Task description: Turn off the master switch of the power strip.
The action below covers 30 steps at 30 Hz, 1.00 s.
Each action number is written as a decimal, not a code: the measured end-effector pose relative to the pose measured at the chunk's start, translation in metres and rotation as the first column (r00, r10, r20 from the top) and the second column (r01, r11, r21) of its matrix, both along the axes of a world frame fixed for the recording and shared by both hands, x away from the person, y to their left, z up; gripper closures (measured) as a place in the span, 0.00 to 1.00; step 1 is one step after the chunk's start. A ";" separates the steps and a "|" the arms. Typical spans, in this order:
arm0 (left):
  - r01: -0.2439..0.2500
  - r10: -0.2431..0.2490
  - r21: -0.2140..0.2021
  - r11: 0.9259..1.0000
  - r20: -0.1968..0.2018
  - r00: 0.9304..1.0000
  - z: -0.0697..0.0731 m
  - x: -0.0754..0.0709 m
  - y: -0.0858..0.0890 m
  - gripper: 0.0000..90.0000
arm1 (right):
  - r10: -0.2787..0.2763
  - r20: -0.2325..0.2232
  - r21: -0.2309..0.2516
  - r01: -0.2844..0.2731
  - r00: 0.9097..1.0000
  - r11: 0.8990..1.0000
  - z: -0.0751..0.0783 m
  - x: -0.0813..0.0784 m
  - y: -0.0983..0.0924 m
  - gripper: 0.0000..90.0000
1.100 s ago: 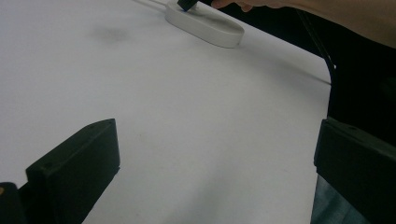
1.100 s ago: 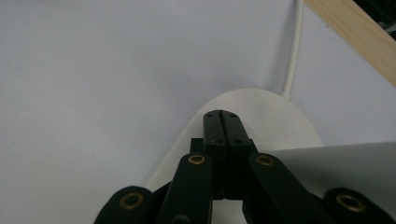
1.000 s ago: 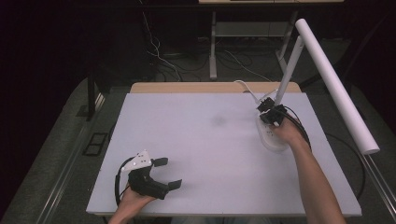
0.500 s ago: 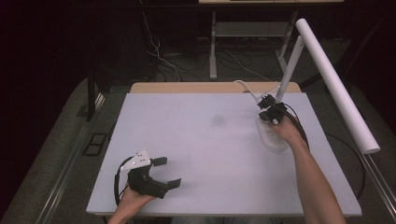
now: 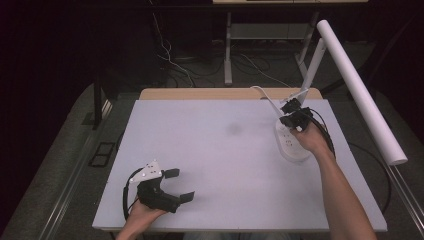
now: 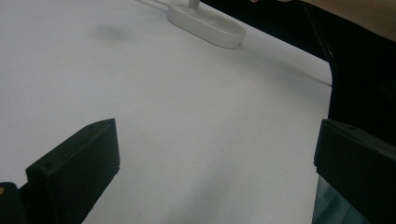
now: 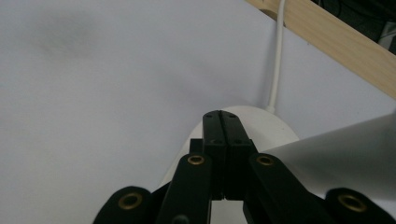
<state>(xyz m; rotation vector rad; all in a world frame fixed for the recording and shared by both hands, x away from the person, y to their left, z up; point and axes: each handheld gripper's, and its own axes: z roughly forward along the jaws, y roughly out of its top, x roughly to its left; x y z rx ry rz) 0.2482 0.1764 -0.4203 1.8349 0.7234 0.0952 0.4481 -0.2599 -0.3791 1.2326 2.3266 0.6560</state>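
Black jaws of the right hand-held gripper are pressed flat together with nothing between them. The shut tip sits right over the white lamp base, near the far right corner of the desk. I think it is shut like that so the tip works like one finger, good for pushing a button on the base. From the right gripper view I cannot tell if it is touching yet.

A white cord runs from the base to the far edge of the desk. A slanted white lamp arm goes up to a long white lamp tube.

The left hand-held gripper rests near the near left corner, jaws wide and holding nothing. It looks parked there, out of the way, because this job needs just one hand.
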 end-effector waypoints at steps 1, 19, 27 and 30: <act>-0.002 0.002 -0.003 1.000 -0.001 1.000 0.000 0.000 0.000 0.00 | 0.005 0.001 0.002 -0.005 1.000 1.000 0.002 -0.002 0.001 0.99; -0.001 0.001 -0.008 1.000 0.005 1.000 0.001 -0.001 -0.001 0.00 | 0.066 0.040 0.130 -0.071 0.997 0.989 0.021 -0.045 0.002 0.72; -0.006 0.006 0.001 1.000 0.012 1.000 0.001 -0.001 -0.001 0.00 | 0.065 0.044 0.242 -0.074 0.997 0.968 0.025 -0.074 -0.008 0.35; -0.017 0.017 -0.010 1.000 0.010 1.000 0.001 -0.001 0.001 0.00 | 0.074 0.041 0.272 -0.082 0.996 0.959 0.025 -0.083 -0.011 0.19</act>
